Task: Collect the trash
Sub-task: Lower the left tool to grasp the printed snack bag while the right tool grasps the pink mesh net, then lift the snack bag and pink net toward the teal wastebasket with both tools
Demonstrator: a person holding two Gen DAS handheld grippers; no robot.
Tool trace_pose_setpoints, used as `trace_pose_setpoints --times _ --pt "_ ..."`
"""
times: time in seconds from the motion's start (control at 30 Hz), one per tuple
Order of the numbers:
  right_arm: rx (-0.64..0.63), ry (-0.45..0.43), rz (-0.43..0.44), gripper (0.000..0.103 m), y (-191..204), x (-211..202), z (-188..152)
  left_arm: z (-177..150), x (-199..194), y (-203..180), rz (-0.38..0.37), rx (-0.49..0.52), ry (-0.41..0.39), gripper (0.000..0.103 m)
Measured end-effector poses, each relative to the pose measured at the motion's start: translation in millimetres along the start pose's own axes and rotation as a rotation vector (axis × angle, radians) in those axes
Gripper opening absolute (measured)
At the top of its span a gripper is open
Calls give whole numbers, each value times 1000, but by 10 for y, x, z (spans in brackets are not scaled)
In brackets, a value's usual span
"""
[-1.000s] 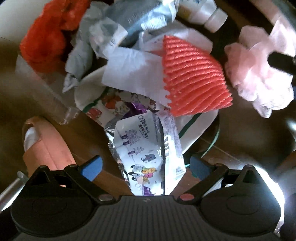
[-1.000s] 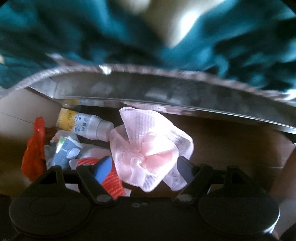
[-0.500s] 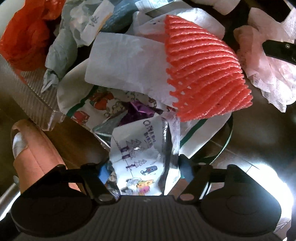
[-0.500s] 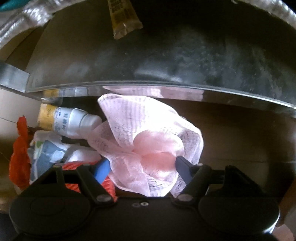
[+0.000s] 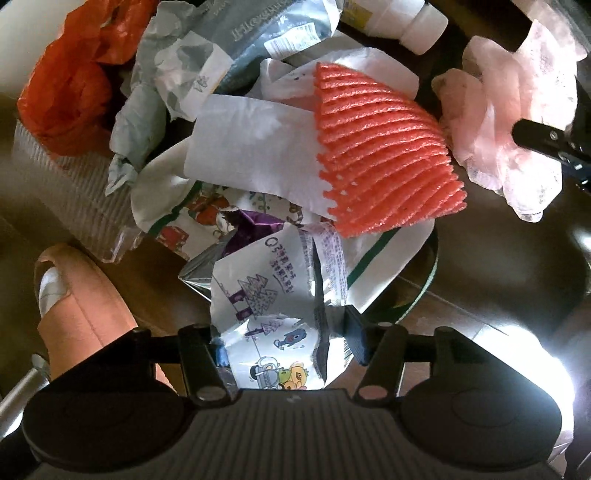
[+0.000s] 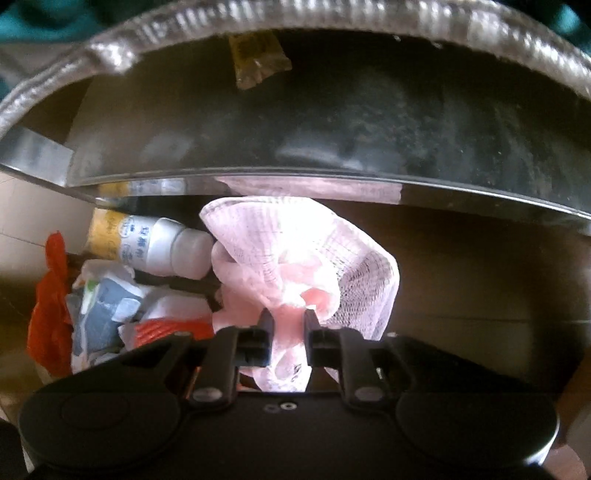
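A heap of trash lies on a dark brown surface. In the left wrist view my left gripper (image 5: 286, 341) is closing on a white and silver snack wrapper (image 5: 273, 291) with cartoon prints, and its blue pads press the wrapper's two sides. Behind it lie a coral foam net (image 5: 380, 155), a white paper sheet (image 5: 251, 155) and a printed paper bag (image 5: 177, 206). In the right wrist view my right gripper (image 6: 288, 332) is closing on a pale pink mesh net (image 6: 295, 254), pinching a fold between its jaws. The same pink net (image 5: 517, 122) shows at upper right of the left view.
A white bottle with a yellow label (image 6: 155, 247) lies left of the pink net. An orange plastic bag (image 5: 66, 96) and a grey pouch (image 5: 258, 33) sit at the heap's far side. A clear curved plastic wall (image 6: 332, 122) rises beyond. A foot in a peach slipper (image 5: 74, 295) stands at left.
Both grippers went from wide open to closed on their items: the left on the snack wrapper, the right on the pink net. Both views moved closer to the heap.
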State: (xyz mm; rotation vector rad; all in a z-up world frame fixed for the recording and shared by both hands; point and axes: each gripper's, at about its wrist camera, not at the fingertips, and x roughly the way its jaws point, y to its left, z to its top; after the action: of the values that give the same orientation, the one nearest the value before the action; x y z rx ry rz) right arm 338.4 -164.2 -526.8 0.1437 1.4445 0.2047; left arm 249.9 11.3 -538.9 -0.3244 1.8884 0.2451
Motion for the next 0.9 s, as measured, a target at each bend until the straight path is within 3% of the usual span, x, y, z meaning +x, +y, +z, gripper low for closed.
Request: trace_pose_setpoints --times 0.17,0.43,0.67,0.9 --pt "-31 -15 -25 8 46 -300 -91 -81 -224 54 -10 2 7 57" --pt "-30 -67 -8 7 130 -1089 -370 -355 -934 23 15 19 -64 57" --pt "-52 -179 5 7 305 -2030 -619 -743 -1588 69 -38 50 -222 57" --pt "-122 -312 13 7 459 -2978 -918 -1270 -2271 104 -91 136 -428 57"
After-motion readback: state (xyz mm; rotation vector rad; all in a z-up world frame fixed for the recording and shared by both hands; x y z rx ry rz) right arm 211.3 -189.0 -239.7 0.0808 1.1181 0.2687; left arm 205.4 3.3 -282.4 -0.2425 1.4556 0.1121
